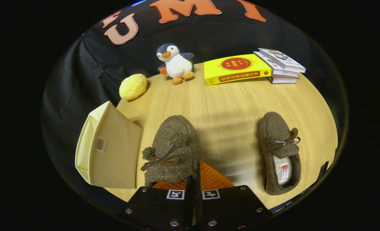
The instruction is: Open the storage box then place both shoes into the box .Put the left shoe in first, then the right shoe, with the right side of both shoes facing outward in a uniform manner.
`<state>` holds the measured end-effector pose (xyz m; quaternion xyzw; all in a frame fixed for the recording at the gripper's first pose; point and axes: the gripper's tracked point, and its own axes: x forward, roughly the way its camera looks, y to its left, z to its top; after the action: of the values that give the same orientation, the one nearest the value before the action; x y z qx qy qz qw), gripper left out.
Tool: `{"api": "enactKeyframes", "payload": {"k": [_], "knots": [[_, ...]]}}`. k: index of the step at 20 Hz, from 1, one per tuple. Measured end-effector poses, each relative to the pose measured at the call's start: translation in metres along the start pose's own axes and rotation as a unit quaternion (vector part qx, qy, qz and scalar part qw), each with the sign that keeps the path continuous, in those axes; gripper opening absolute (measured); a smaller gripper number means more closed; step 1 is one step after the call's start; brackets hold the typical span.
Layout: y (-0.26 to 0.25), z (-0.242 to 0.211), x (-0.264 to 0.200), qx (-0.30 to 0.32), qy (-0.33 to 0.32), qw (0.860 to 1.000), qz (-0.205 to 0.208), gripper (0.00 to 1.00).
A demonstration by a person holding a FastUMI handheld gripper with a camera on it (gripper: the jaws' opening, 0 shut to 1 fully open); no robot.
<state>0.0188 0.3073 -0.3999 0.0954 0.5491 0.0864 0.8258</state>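
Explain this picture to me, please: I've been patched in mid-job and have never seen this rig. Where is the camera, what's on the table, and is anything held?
There is no robot arm. A person carries a handheld two-finger gripper, and the camera rides on it, looking forward along the fingers, so the fisheye picture bends everything. The fingers appear closed on the heel rim of the brown fuzzy slipper just ahead of them. Its twin, the second slipper, lies apart from it on the wooden table. On the held slipper's other side stands the beige fabric storage box; I cannot tell whether it is open. Beyond are a yellow bun-shaped toy, a plush penguin, a yellow book and a stack of books.
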Motion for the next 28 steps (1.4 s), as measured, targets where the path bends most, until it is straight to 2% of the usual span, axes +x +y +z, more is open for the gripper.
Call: {"api": "enactKeyframes", "payload": {"k": [6, 11, 18, 23, 28], "knots": [[0.095, 0.04, -0.05, -0.027, -0.03, 0.998, 0.042, 0.05], [0.168, 0.058, -0.059, -0.043, -0.032, 0.996, 0.068, 0.05], [0.258, 0.034, -0.02, -0.048, 0.016, 0.995, 0.091, 0.06], [0.285, 0.025, 0.019, -0.048, 0.036, 0.996, 0.068, 0.06], [0.289, 0.008, 0.058, -0.029, 0.083, 0.995, 0.035, 0.05]]}}
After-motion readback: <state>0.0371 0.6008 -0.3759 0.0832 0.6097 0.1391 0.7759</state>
